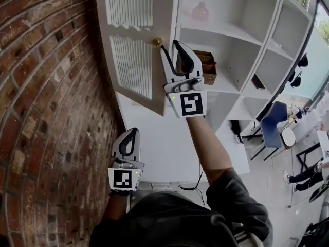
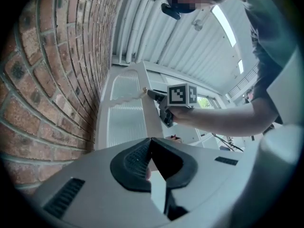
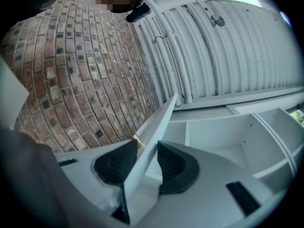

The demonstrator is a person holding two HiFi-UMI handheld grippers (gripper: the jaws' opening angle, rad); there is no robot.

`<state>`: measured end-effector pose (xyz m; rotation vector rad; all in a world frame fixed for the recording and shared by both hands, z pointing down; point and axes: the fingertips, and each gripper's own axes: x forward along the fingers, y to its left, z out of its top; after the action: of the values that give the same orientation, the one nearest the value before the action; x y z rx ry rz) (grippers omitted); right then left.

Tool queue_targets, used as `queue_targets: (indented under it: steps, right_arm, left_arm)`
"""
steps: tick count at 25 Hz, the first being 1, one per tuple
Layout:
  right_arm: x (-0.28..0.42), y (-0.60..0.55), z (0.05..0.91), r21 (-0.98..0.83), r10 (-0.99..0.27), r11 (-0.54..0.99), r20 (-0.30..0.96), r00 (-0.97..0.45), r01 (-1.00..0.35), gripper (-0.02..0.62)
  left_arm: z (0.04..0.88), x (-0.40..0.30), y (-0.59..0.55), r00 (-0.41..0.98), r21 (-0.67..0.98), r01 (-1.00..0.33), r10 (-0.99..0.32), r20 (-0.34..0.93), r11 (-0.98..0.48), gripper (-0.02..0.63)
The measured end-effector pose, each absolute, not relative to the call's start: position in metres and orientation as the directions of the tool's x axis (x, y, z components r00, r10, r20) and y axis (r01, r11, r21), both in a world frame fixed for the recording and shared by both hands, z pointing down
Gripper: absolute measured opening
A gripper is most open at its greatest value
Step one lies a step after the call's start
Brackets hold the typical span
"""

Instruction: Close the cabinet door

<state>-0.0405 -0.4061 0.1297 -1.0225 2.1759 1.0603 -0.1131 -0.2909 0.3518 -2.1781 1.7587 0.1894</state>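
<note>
**Cabinet door: open, gripped at its free edge**

The white slatted cabinet door [image 1: 131,60] stands open. It is swung out from the cabinet [image 1: 234,32] toward the brick wall [image 1: 46,86], so the shelves are exposed.

Right hand-held gripper [image 1: 170,45]: raised at the door's free edge, just beside the brass knob [image 1: 157,41]. The right gripper view shows the edge of the door running between the two dark pads. The jaws are narrowed onto it, one pad on each face of the panel.

Left hand-held gripper [image 1: 131,134]: held low, near the brick wall and well apart from the door. Its jaws are brought together at the tips, with nothing between them.

A brown box [image 1: 208,66] sits on a middle shelf, behind the right hand-held gripper in the head view. A pink object [image 1: 200,12] stands on the shelf above.
</note>
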Motion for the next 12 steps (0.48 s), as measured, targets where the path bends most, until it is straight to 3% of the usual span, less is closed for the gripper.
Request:
queue_targets:
  steps: [12]
  right_arm:
    - [-0.025,-0.445,0.129,0.425,-0.396,0.426,-0.706,-0.587,-0.799,0.133]
  left_arm:
    - [0.355,-0.104,-0.317,0.217,-0.175,-0.970,-0.929,-0.301,-0.170,0.003]
